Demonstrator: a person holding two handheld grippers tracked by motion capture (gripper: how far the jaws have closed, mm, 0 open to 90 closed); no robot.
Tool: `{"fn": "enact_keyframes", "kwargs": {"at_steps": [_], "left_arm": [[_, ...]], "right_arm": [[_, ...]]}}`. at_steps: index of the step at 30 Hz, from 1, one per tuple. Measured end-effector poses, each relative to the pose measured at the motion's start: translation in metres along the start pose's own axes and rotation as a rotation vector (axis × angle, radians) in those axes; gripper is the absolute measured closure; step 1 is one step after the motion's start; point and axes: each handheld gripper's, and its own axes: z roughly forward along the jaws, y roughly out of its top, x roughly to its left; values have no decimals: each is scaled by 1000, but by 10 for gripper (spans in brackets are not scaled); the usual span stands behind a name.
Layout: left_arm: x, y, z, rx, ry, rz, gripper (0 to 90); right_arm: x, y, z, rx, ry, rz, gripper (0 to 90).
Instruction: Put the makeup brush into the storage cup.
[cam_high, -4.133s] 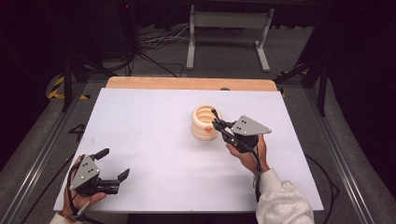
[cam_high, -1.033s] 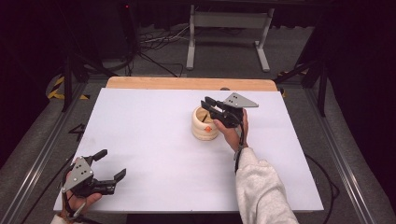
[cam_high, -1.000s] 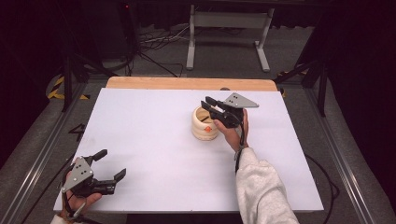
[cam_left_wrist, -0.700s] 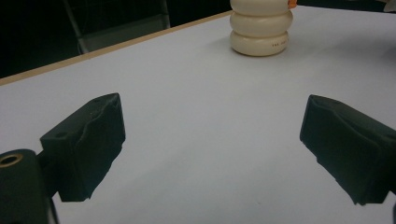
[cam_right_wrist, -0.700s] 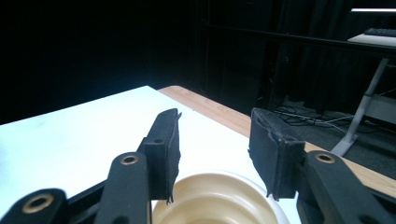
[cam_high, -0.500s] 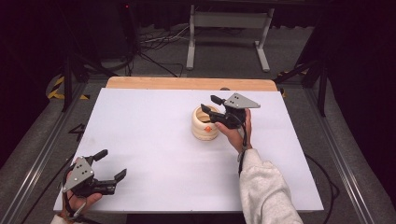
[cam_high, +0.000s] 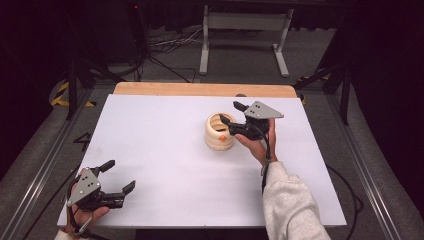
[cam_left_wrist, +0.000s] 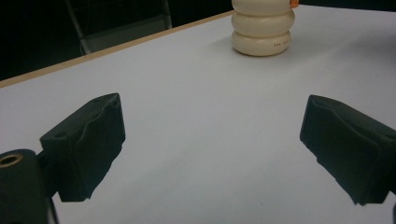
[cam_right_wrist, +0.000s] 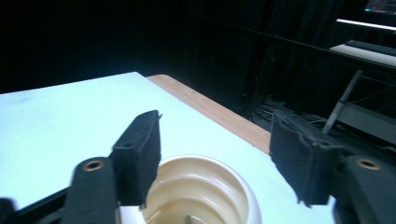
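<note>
Only text in sight — a short line of small dark print on the lowest ring of the cream ribbed pot (cam_left_wrist: 263, 28), seen in the left gripper view, too small to read. No brand, number or sign legible on the white table (cam_high: 165, 150) or elsewhere.

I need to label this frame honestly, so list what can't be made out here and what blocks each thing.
- Inside of the cream ribbed pot: the right gripper view's bottom edge cuts it off; a small grey thing at the bottom can't be identified.
- Orange mark on the pot: too small in the high view, clipped by the left gripper view's top edge.
- Printed text on the pot's lowest ring: too small.
- Right gripper: whether it touches the rim is unclear.
</note>
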Motion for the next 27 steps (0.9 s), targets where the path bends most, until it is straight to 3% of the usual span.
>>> {"fn": "enact_keyframes", "kwargs": {"at_steps": [11,16,27], "left_arm": [[-1,0,1,7,-6,7,76],[-1,0,1,13,-6,8,76],[-1,0,1,12,-5,11,76]], "right_arm": [[-1,-1,-12,8,-43,-13,189],[0,0,-16,18,-87,-21,97],[2,0,-23,34,-112,-50,75]]}}
